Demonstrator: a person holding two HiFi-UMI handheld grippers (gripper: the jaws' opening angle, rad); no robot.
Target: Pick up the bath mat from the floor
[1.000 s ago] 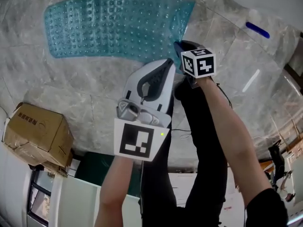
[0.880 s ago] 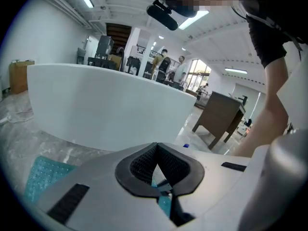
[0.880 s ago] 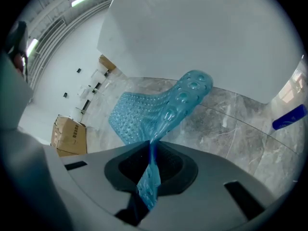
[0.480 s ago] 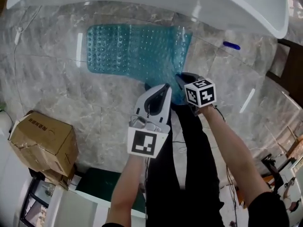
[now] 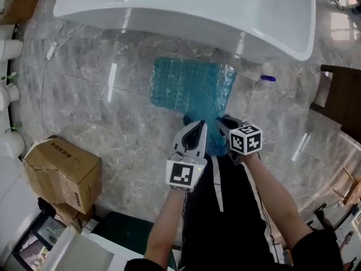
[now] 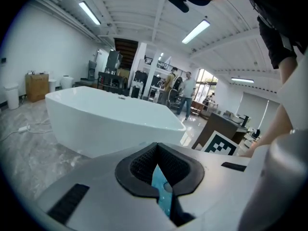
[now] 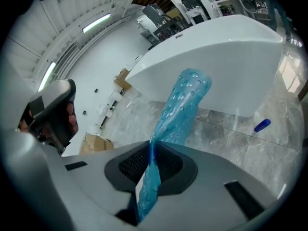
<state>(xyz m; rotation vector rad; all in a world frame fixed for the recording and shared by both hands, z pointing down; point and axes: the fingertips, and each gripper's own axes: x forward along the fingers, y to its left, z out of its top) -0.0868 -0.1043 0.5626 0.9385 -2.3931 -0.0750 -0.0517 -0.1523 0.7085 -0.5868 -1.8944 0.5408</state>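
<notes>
Teal studded bath mat [image 5: 192, 86] sits at frame centre in the head view, between the white bathtub [image 5: 186, 10] at the top and the 2 grippers just below it. Its near edge is gathered at the grippers and the rest spreads toward the tub over the grey marble floor [image 5: 101, 112]. I cannot tell whether the far end is clear of the floor.

Left gripper [image 5: 198, 127]: jaws narrow, pinched on a thin blue sliver of mat edge. Right gripper [image 5: 221, 122]: jaws nearly together, clamped on the mat, which runs out between the pads and curls away toward the tub.

Step in hand, as I judge it — getting the mat fully off the floor.
- The left bite looks shallow, so keep that pinch firm.
- Raise both grippers evenly and keep them close, so the edge is not dragged out of the pads.
- Suckers may cling to stone; peel, do not jerk.
- Keep off the tub rim.

The cardboard box [image 5: 62, 168] at lower left and the small blue object [image 5: 268, 78] at upper right are well apart from the mat.
</notes>
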